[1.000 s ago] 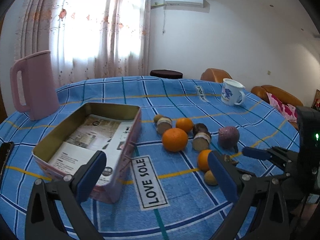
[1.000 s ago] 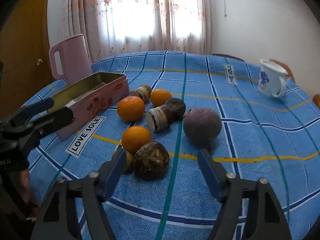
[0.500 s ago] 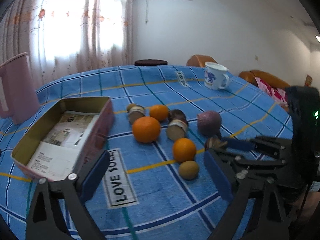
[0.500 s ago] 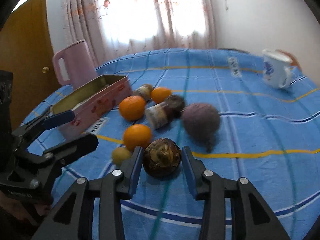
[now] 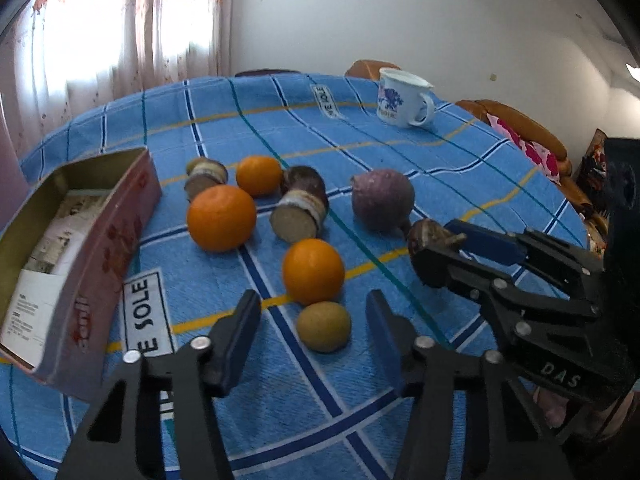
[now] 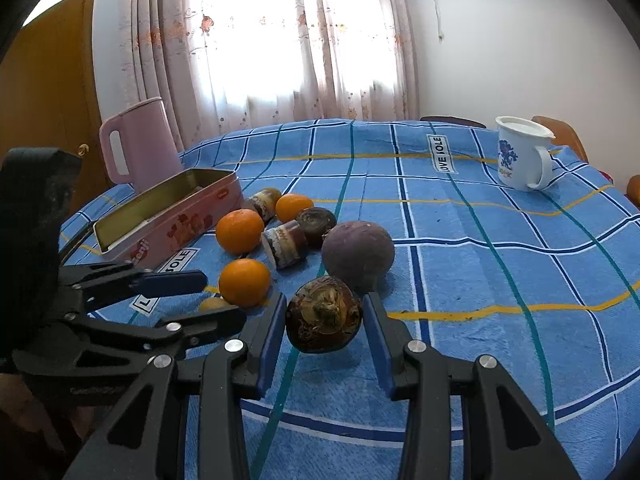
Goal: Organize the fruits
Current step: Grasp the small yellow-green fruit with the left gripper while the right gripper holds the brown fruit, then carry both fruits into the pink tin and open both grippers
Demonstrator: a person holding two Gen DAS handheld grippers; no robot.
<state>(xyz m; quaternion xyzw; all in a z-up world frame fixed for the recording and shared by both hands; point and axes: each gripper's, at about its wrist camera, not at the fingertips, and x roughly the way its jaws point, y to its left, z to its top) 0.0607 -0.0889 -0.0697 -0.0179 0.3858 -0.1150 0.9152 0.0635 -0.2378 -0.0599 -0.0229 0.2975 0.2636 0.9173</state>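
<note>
Two blue fingers (image 6: 370, 330) against brown bulb (image 6: 324, 314)

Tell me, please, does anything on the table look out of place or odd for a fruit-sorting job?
Mostly the tin: it holds printed leaflets, no fruit. Among the oranges lie two cut brown pieces with pale faces, which look more like root vegetables than fruit. Nothing looks spilled or tipped over; the mug stands upright.

Both wrist cameras closely share the fruits (image 5: 313, 271).
</note>
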